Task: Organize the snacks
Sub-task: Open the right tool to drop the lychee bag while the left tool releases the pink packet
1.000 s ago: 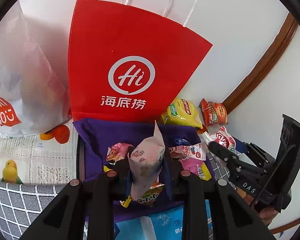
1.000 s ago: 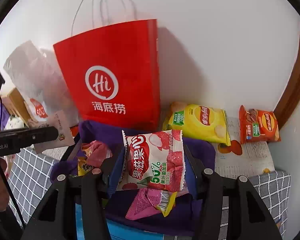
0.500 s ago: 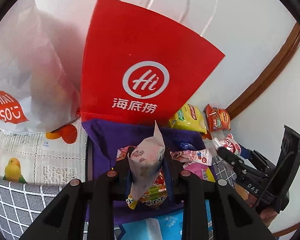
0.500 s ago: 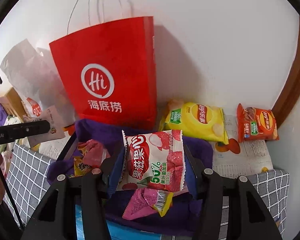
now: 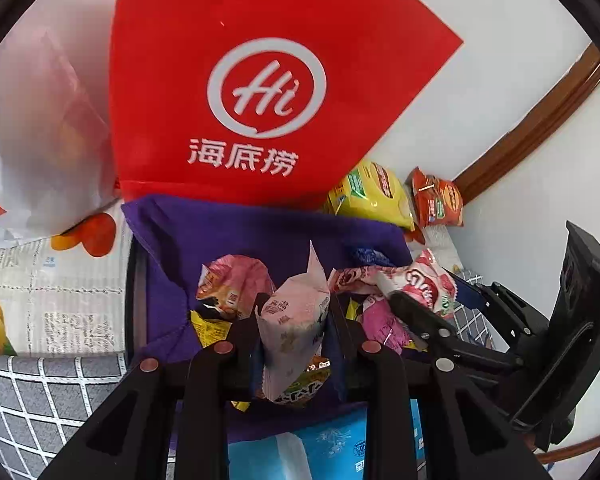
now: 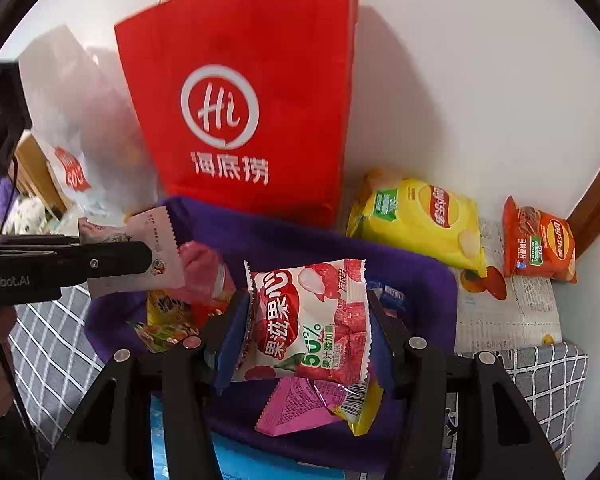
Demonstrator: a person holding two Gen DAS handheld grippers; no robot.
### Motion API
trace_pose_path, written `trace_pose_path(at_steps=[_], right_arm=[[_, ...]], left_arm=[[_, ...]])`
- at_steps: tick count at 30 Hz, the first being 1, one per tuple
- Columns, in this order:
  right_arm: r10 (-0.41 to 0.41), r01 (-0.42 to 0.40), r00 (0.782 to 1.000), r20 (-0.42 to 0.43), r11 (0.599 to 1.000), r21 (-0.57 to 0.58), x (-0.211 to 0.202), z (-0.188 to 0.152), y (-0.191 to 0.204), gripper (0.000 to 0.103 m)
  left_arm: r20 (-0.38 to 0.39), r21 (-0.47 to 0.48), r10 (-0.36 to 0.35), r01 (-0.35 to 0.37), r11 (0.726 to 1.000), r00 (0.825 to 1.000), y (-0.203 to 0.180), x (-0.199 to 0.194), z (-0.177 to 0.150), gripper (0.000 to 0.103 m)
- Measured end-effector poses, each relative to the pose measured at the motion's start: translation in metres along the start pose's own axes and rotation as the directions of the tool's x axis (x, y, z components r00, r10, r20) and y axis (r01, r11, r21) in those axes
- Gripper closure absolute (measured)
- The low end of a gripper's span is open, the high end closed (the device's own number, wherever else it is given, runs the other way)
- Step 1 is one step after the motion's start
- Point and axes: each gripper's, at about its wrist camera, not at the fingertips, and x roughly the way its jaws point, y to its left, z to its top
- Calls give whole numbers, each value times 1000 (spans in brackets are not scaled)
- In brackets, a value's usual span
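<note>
My left gripper (image 5: 294, 320) is shut on a pale pink snack packet (image 5: 296, 316), held upright above the purple cloth bin (image 5: 236, 236). It also shows in the right wrist view (image 6: 140, 258), with its packet (image 6: 156, 240). My right gripper (image 6: 308, 320) is shut on a white and red lychee gummy pack (image 6: 312, 320), also over the bin (image 6: 412, 276); that pack shows in the left wrist view (image 5: 428, 284). Several loose snack packets (image 5: 230, 284) lie in the bin. A red paper bag (image 5: 260, 92) stands behind it.
A yellow chip bag (image 6: 420, 220) and an orange chip bag (image 6: 540, 240) lie by the wall at right. A white plastic bag (image 5: 32, 140) stands at left. A blue pack (image 5: 324, 444) lies in front of the bin. A wooden trim (image 5: 540, 120) marks the corner.
Both grippers have moved forward toward the red bag and bin, each still holding its packet. The red bag looms larger in both views.
</note>
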Motion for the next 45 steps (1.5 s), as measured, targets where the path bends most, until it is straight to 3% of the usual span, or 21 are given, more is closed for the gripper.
trace_pose_path(at_steps=[12, 23, 32, 40, 45], right_arm=[[-79, 76, 996, -36, 995, -59, 11, -6, 3, 46], [-78, 75, 995, -62, 996, -44, 12, -5, -2, 44], [-33, 33, 999, -5, 999, -9, -15, 1, 0, 41], [-32, 26, 995, 98, 998, 60, -69, 0, 2, 39], [-83, 74, 989, 123, 994, 76, -104, -21, 5, 39]], left_arm=[[-44, 6, 26, -26, 1000, 999, -5, 21, -4, 78], [-51, 34, 35, -33, 999, 998, -13, 26, -5, 76], [14, 43, 46, -47, 998, 999, -17, -8, -2, 47], [86, 67, 54, -60, 996, 995, -28, -42, -3, 39], [109, 79, 31, -40, 996, 994, -44, -60, -12, 37]])
